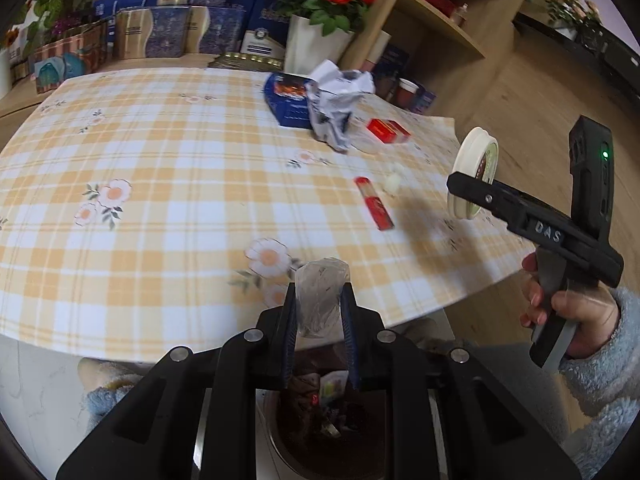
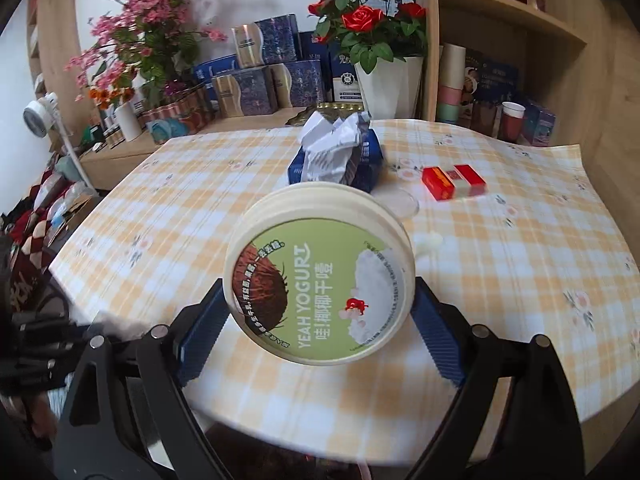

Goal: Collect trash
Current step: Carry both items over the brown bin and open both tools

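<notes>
My left gripper (image 1: 322,300) is shut on a crumpled piece of clear plastic (image 1: 322,276), held over the table's near edge. Right below it stands a dark bin (image 1: 332,420) with scraps inside. My right gripper (image 2: 320,320) is shut on a round cream yogurt tub (image 2: 320,280), tilted so its green label faces the camera. The left wrist view shows that tub (image 1: 476,160) lifted off the table at the right. On the cloth lie a crumpled white paper (image 2: 332,148), a blue box (image 2: 368,168), a red box (image 2: 454,180) and a red stick packet (image 1: 374,208).
The round table (image 1: 160,200) has a yellow checked cloth. A small white scrap (image 2: 430,242) and a clear round lid (image 2: 402,200) lie near the red box. Behind the table stand a white pot of red roses (image 2: 384,80), stacked boxes and wooden shelves (image 2: 500,20).
</notes>
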Tool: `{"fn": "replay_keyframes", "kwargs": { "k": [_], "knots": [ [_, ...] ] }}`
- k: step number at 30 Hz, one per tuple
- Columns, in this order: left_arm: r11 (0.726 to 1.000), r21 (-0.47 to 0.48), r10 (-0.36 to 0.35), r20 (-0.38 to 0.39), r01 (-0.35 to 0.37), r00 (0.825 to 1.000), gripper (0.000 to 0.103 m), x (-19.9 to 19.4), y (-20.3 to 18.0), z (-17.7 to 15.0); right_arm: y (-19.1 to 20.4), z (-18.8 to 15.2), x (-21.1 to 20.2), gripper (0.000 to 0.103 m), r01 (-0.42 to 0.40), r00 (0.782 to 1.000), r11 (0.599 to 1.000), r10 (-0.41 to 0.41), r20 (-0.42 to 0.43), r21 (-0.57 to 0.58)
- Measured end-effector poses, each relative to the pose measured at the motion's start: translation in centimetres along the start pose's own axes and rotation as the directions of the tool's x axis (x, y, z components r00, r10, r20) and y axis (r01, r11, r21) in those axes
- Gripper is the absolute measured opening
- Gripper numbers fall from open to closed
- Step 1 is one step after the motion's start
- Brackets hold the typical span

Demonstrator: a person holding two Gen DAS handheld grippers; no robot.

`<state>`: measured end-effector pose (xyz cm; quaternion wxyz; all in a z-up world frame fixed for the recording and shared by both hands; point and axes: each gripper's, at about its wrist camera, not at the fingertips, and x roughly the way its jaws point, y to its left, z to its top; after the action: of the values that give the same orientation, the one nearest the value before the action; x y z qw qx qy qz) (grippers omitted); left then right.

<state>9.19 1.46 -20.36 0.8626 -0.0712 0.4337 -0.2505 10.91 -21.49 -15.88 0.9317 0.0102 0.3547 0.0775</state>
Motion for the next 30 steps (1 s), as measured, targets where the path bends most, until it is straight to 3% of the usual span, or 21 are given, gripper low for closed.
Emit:
{"fn": "replay_keyframes", "kwargs": {
  "k": [7,16,25,30],
  "knots": [
    [0.999,0.047,-0.013,-0.039,0.015,0.999,0.02,-0.7,-3.1,-2.4,-0.3,-6.2,-4.1,0.087,-0.006,0.999,1.0,0.006,-0.051,0.001],
    [0.997,0.072,-0.025,-0.039,0.028,0.999,0.02,-1.6,-4.9,-4.1,-0.1,-11.6,-6.7,0.087,-0.003,0.994,1.0,0.002,-0.106,-0.01],
    [0.998,0.056,-0.017,-0.034,0.019,0.999,0.02,-2.3,-4.6,-5.0,1.0,-15.5,-5.2,0.087,-0.027,0.976,0.999,0.022,-0.215,-0.018],
    [0.999,0.044,-0.013,-0.039,0.015,0.999,0.02,-2.3,-3.9,-5.4,2.1,-16.8,-3.5,0.087,-0.047,0.954,0.997,0.03,-0.297,-0.053]
  ]
}}
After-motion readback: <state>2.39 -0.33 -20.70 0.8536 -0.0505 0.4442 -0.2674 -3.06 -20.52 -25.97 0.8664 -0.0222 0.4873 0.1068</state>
